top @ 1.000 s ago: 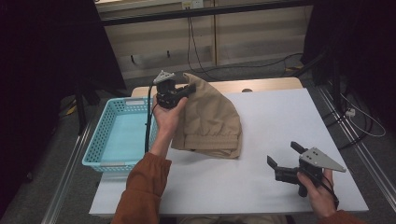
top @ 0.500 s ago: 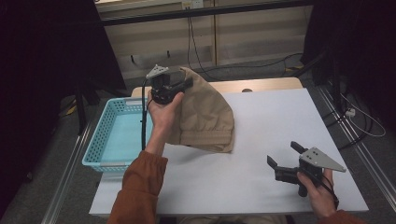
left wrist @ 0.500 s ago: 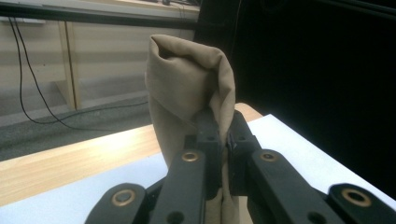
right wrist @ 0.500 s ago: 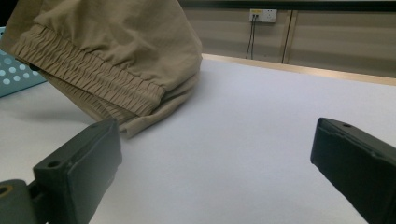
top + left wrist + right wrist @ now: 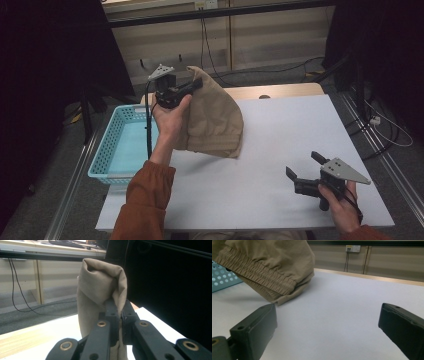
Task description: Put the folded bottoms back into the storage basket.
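The tabletop [image 5: 280, 150] sits in the middle. The basket [image 5: 117, 150] stands at its 9 o'clock edge, partly off the side. The cloth [image 5: 215, 120] hangs over the tabletop at about 10 o'clock, just beside the basket, with its low end near the top. The left tongs [image 5: 192, 86] pinch the cloth's top end. The right tongs [image 5: 302, 167] sit at 4 o'clock, well apart from the cloth, with nothing between them.

Both forearms wear rust-orange sleeves. The left gripper [image 5: 196, 85] and right gripper [image 5: 304, 165] are black, each topped with a grey three-cornered plate. Brass-ringed screws stud the left one's linkage; a black cable trails from it.
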`<state>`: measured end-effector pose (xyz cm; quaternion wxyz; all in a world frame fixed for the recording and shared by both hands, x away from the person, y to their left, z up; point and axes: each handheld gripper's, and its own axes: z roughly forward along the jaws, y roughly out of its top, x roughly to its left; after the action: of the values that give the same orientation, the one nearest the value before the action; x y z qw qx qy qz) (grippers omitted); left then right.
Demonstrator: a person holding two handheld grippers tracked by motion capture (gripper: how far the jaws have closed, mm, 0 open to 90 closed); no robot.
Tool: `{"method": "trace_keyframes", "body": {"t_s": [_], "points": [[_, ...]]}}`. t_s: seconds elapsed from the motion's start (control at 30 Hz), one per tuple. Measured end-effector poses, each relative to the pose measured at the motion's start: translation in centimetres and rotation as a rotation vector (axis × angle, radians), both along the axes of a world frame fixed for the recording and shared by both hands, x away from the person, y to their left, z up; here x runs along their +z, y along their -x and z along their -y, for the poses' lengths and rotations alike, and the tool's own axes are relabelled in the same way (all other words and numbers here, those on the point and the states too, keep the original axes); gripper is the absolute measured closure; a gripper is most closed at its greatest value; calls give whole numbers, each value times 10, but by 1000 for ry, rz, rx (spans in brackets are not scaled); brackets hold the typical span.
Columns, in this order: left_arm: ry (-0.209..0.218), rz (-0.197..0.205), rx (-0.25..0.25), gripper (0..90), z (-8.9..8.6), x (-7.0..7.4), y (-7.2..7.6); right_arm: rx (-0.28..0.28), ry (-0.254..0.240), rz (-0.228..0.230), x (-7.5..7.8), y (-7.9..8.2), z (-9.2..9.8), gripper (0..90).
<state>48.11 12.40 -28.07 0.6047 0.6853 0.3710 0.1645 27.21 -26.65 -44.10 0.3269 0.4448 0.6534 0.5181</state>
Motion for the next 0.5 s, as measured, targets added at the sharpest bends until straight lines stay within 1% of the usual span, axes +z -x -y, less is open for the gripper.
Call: {"method": "trace_keyframes", "body": {"t_s": [0.37,0.43,0.5], "points": [[11,26,-1,873,-9,16,6,0,-2,1,0,0,0,20],[21,30,-1,873,-11,19,7,0,-2,2,0,0,0,20],[16,36,3,873,-13,21,8,1,-2,2,0,0,0,20]]}}
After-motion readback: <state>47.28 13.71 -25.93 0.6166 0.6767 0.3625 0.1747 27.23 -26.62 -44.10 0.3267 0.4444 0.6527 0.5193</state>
